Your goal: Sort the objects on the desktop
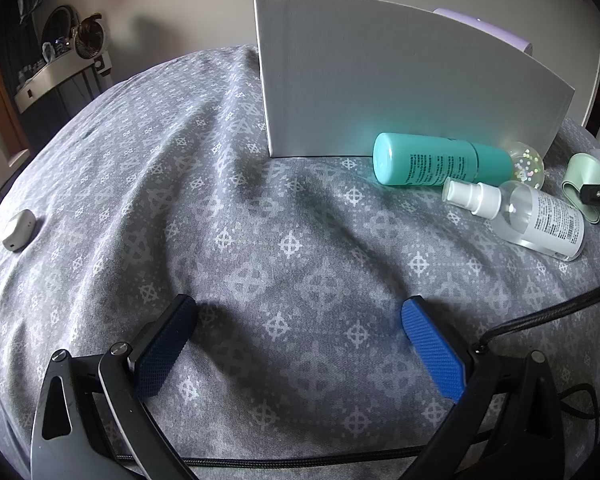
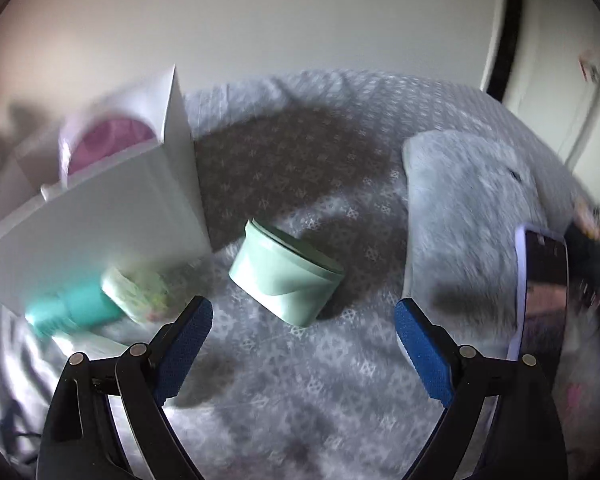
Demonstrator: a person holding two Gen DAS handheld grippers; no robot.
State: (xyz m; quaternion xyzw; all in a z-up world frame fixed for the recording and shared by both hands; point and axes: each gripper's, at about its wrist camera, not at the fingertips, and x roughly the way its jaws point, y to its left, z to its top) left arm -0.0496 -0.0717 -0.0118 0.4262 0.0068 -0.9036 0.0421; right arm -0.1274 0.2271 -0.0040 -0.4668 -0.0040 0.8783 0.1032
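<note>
A white box (image 1: pixel 400 80) stands on the grey patterned cloth (image 1: pixel 220 200). In front of it lie a teal bottle (image 1: pixel 440 164), a clear glitter ball (image 1: pixel 528 164), a clear spray bottle (image 1: pixel 532 214) and a pale green case (image 1: pixel 584 184). My left gripper (image 1: pixel 300 320) is open and empty, low over the cloth, well short of them. In the right wrist view my right gripper (image 2: pixel 304 320) is open and empty, just short of the pale green case (image 2: pixel 286 276). The white box (image 2: pixel 100 216) holds a pink-purple item (image 2: pixel 108 140). The teal bottle (image 2: pixel 72 308) and the glitter ball (image 2: pixel 140 292) are blurred.
A small white device (image 1: pixel 18 230) lies at the far left of the cloth. A black cable (image 1: pixel 540 316) runs along the right. A fluffy grey pad (image 2: pixel 468 208) and a dark phone (image 2: pixel 540 292) lie right of the case. A wall is behind.
</note>
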